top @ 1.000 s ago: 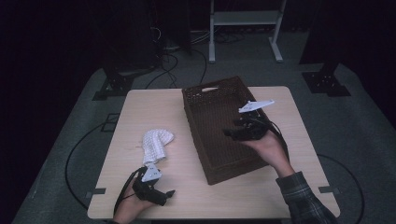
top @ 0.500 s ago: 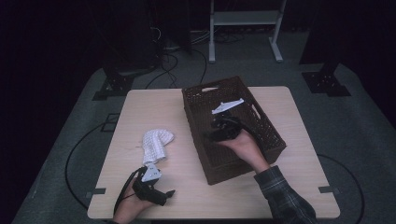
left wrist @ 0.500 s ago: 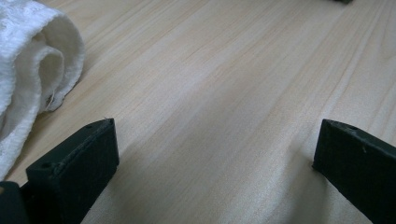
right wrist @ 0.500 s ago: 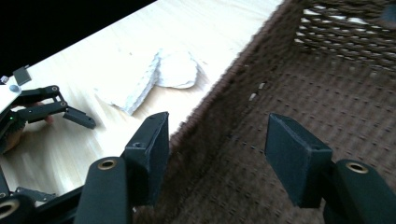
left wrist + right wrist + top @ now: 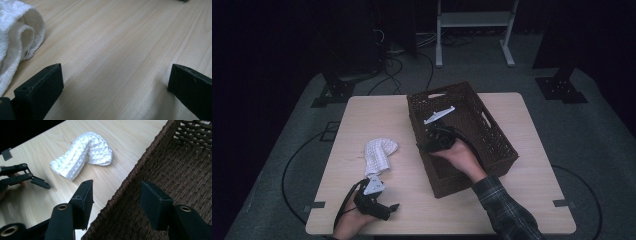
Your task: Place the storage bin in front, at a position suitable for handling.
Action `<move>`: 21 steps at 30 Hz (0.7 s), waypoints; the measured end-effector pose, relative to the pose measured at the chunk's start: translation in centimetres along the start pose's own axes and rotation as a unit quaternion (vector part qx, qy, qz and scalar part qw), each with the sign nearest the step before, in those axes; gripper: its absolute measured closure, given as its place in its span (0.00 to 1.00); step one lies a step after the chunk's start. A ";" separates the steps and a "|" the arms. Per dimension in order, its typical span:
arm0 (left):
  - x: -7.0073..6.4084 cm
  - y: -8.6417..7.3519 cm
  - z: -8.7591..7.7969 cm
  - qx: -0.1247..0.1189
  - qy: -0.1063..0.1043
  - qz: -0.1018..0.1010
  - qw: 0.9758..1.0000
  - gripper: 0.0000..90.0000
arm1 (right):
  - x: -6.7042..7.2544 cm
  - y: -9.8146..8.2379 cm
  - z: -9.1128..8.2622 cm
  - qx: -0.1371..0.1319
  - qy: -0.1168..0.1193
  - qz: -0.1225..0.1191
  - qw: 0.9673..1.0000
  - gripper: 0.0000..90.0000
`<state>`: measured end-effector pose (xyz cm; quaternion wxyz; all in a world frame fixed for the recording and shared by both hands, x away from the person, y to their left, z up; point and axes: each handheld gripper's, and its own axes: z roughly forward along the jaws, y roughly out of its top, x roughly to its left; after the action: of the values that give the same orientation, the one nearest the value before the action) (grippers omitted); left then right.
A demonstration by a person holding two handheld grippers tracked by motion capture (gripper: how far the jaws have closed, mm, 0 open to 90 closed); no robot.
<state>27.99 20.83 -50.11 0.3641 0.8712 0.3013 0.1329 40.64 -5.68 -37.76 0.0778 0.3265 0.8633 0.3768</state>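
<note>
A dark brown woven basket [image 5: 494, 150] stands on the right half of the light wooden table [image 5: 372, 115]. My right gripper [image 5: 428, 144] hangs over the basket's left wall. In the right gripper view its jaws [image 5: 117, 195] straddle that wall's rim [image 5: 130, 177]; they have just been closing, and neither pad presses on it. A white waffle cloth [image 5: 378, 152] [image 5: 85, 155] lies crumpled left of the basket. My left gripper [image 5: 389, 209] rests by the table's front edge, just below the cloth. Its jaws [image 5: 115, 82] stand wide open over bare wood, with the cloth [image 5: 15, 37] to their left.
The table's front edge runs close under the left hand. A white metal stand [image 5: 472, 20] and cables [image 5: 397, 55] sit on the dark floor behind the table. Black stand bases [image 5: 562, 87] flank it.
My right hand has travelled left across the basket, from its right side to its left wall, and sunk a little. Its jaws have narrowed. The left gripper and the cloth have stayed put.
</note>
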 end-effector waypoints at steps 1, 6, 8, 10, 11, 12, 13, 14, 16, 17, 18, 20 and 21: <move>0.0 0.0 0.0 0.000 0.000 0.000 1.000 0.00 | 0.0 0.0 0.4 0.005 0.001 0.002 1.000 0.52; 0.0 0.0 0.0 0.000 0.000 0.000 1.000 0.00 | 0.0 -0.1 0.9 0.020 -0.003 0.001 1.000 0.62; 0.0 0.0 0.0 0.000 0.000 0.000 1.000 0.00 | 0.0 -0.1 1.0 0.021 0.000 0.002 1.000 0.65; 0.0 0.0 0.0 0.000 0.000 0.000 1.000 0.00 | 0.1 0.0 0.9 0.023 -0.004 0.000 1.000 0.66; 0.0 0.0 0.0 0.000 0.000 0.000 1.000 0.00 | 0.1 0.0 0.9 0.024 -0.004 0.000 1.000 0.66; 0.0 0.0 0.0 0.000 0.000 0.000 1.000 0.00 | 0.1 0.0 0.9 0.024 -0.004 0.001 1.000 0.66; 0.0 0.0 0.0 0.000 0.000 0.000 1.000 0.00 | 0.1 0.0 0.9 0.024 -0.004 0.001 1.000 0.66; 0.0 0.0 0.0 0.000 0.000 0.000 1.000 0.00 | 0.1 0.0 0.9 0.024 -0.003 0.001 1.000 0.67; 0.0 0.0 0.0 0.000 0.000 0.000 1.000 0.00 | 0.1 -0.1 0.8 0.026 -0.003 -0.001 1.000 0.67; 0.0 0.0 0.0 0.000 0.000 0.000 1.000 0.00 | 0.1 -0.1 0.7 0.027 -0.004 -0.003 1.000 0.67; 0.0 0.0 0.0 0.000 0.000 0.000 1.000 0.00 | 0.1 -0.1 0.6 0.029 -0.005 -0.004 1.000 0.68; 0.0 0.0 0.0 0.000 0.000 0.000 1.000 0.00 | 0.0 -0.3 0.4 0.031 -0.004 -0.008 0.999 0.68; 0.0 0.0 0.0 0.000 0.000 0.000 1.000 0.00 | 0.0 -0.3 0.3 0.033 -0.004 -0.008 0.999 0.69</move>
<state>27.99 20.84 -50.11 0.3642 0.8713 0.3009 0.1330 40.63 -5.66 -38.23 0.0735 0.3231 0.8778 0.3461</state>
